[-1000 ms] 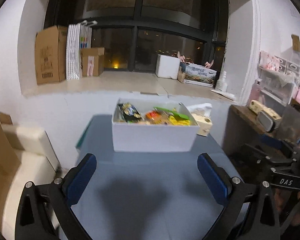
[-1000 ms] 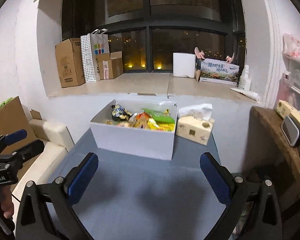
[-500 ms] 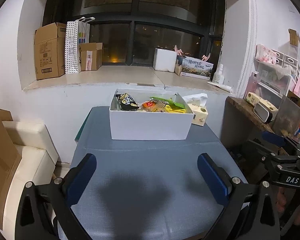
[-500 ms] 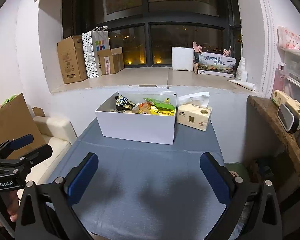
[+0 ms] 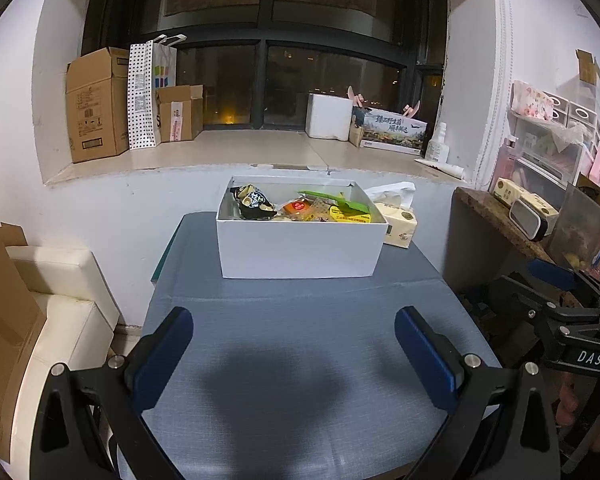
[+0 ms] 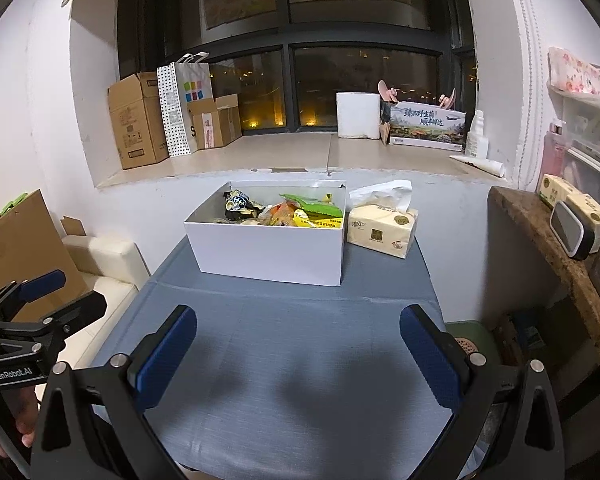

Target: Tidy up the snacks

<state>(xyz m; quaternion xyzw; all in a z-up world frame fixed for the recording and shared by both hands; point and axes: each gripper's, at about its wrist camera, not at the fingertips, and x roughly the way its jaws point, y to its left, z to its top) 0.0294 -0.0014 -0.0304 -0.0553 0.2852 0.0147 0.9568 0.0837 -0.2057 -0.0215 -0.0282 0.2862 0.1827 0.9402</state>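
Note:
A white box (image 5: pixel 300 248) full of snack packets (image 5: pixel 300 208) stands at the far end of a blue-grey table (image 5: pixel 292 360). It shows in the right wrist view too (image 6: pixel 268 252), with snacks (image 6: pixel 284 210) heaped inside. My left gripper (image 5: pixel 296 356) is open and empty, held over the near part of the table, well short of the box. My right gripper (image 6: pixel 298 356) is open and empty too, also back from the box. Each gripper shows at the edge of the other's view, the right one (image 5: pixel 560 300) and the left one (image 6: pixel 32 308).
A tissue pack (image 6: pixel 382 230) sits right of the box. A white sofa (image 5: pixel 56 320) and cardboard (image 6: pixel 16 240) stand left of the table. A wooden shelf (image 6: pixel 548 248) with a small device is on the right. Boxes and a bag line the windowsill (image 5: pixel 236 152).
Both grippers have drawn back and up from the box, which now looks smaller and farther away. Both stay open and empty.

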